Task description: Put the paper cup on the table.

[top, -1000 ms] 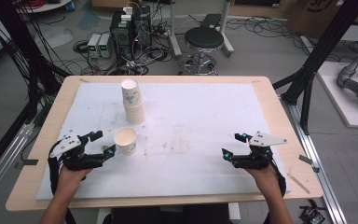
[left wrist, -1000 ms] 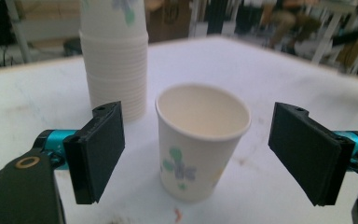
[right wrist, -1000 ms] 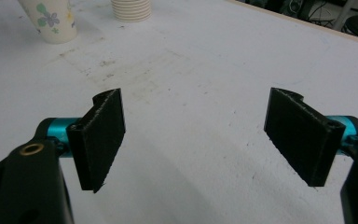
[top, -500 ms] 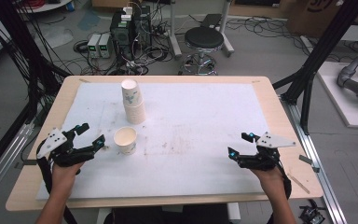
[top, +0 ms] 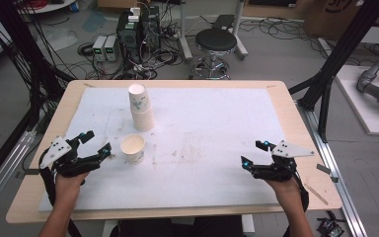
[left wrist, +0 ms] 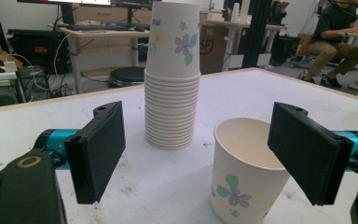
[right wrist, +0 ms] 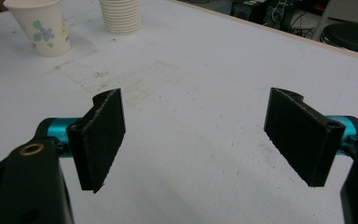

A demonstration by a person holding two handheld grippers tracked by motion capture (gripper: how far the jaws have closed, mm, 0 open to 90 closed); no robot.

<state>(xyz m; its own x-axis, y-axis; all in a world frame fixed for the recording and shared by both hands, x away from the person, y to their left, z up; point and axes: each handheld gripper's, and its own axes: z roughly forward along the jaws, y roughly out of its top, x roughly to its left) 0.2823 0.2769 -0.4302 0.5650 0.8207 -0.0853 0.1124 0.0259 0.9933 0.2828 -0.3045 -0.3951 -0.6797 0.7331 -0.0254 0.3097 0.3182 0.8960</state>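
high view: my left gripper (top: 94, 144), jaws apart and empty, sits just left of the single paper cup (top: 132, 148) on the white table (top: 217, 123). the cup stands upright, mouth up, long axis vertical, just in front of the cup stack (top: 140, 107). my right gripper (top: 252, 153), also spread empty, lies well apart.

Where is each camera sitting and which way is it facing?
High view: above the person's side, looking forward and down on the table; both forearms and claws show.
Left gripper view: rides the left claw, facing the single cup and the cup stack; its black jaws show.
Right gripper view: rides the right claw, facing across the table; its jaws show.
All three views share both cups.
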